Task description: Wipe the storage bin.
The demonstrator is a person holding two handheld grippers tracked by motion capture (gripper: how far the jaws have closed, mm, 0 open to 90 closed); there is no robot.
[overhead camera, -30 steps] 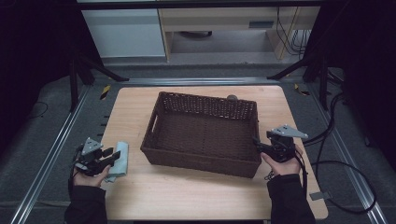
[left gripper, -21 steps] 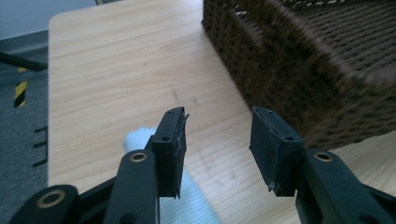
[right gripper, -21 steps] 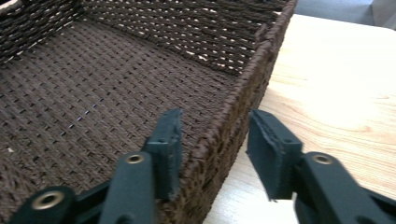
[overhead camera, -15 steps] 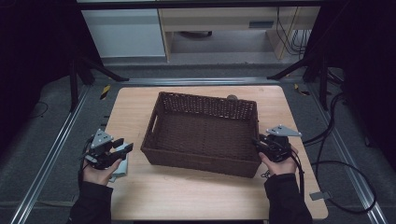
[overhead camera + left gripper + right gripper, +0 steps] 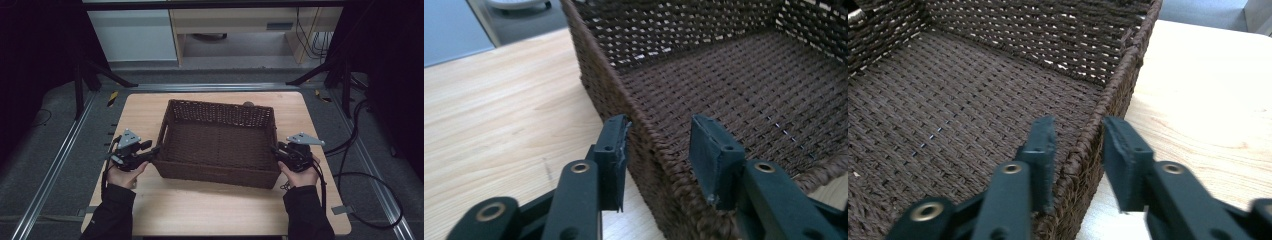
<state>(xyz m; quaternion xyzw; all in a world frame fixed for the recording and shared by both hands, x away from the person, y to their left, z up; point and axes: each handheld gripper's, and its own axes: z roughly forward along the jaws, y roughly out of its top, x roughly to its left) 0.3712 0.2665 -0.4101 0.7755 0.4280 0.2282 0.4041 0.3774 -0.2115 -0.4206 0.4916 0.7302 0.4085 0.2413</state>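
A dark brown woven basket point(image 5: 220, 107) stands empty in the middle of the wooden table point(image 5: 210, 210). My left gripper point(image 5: 152, 150) is at its left short wall, near the front corner. In the left gripper view the basket point(image 5: 724, 75) has its rim between the jaws of the left gripper point(image 5: 656, 135). The outer pad touches the weave and the inner pad stands a little off; these jaws have just been closing. My right gripper point(image 5: 275, 150) straddles the right wall. There the basket point(image 5: 973, 100) rim sits between the right gripper point(image 5: 1078, 132) jaws, which have just been opening and lie close to both sides.
A small dark round thing point(image 5: 248, 104) peeks over the basket's far wall. Metal rails point(image 5: 60, 160) run along the table's sides. Cables point(image 5: 370, 190) lie on the floor at the right. Bare tabletop lies in front of the basket.
My left hand has moved right and a little up, from the table's left edge to the basket's left wall. The right hand has stayed at the right wall.
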